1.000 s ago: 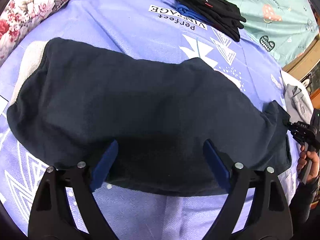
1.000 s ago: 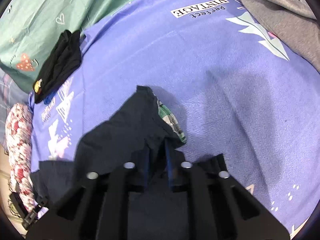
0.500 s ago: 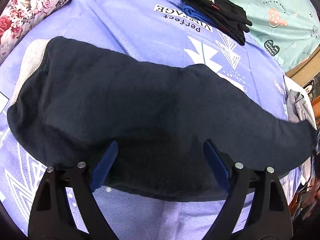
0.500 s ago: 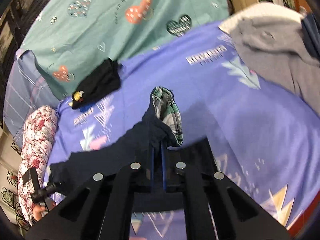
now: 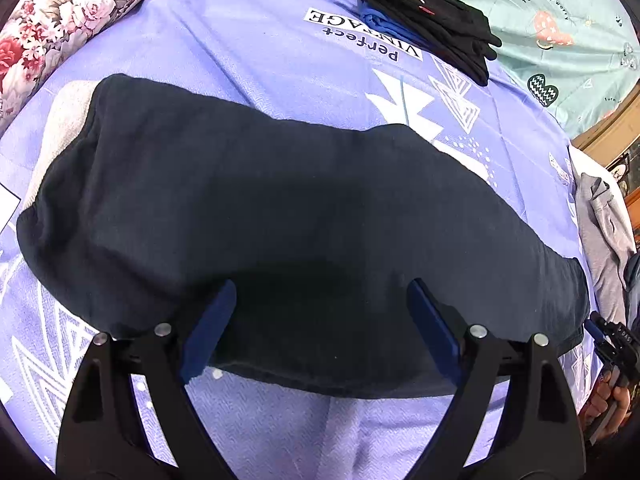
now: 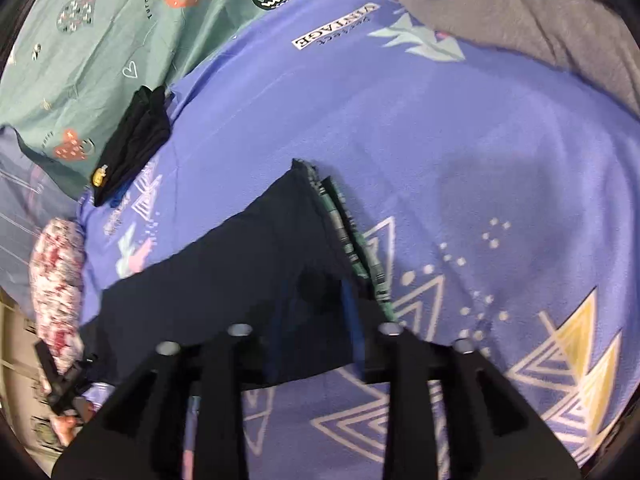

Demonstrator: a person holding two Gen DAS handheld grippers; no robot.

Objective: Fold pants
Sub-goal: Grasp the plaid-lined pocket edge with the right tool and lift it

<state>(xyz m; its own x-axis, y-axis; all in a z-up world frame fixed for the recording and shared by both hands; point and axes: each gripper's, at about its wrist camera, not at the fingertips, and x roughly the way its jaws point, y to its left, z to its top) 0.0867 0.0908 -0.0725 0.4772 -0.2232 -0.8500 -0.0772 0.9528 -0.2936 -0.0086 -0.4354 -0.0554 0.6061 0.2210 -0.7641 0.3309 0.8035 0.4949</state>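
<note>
We saw the dark navy pants [image 5: 304,216] laid lengthwise across the purple printed bedsheet [image 5: 280,60], stretched flat from the side by the floral bolster [image 5: 60,12] toward the side where the grey garment [image 5: 604,232] lay at the bed's edge. In the left wrist view the left gripper [image 5: 320,320] hovered over the near long edge of the pants with its 2 blue fingers [image 5: 208,328] spread wide, released, gripping nothing; we could not tell whether the tips touched the cloth. The right gripper [image 6: 312,320] pointed down at the far end of the pants [image 6: 248,264], where a strip of green plaid lining [image 6: 352,240] showed along the hem on the sheet [image 6: 460,140]. Its jaws had just been opening, and they stood parted with the dark cloth lying flat beneath and between them rather than pinched, so we read that claw as released too; the view was blurred. In the left view the right gripper [image 5: 612,344] appeared small at the bed's right edge, just beside the pants' end, with the person's hand [image 5: 608,396] around its handle. A folded black garment with a yellow smiley patch [image 5: 428,12] sat on something blue near the far edge of the purple sheet, well apart from the pants, beside the teal heart-print sheet [image 5: 560,12].
</note>
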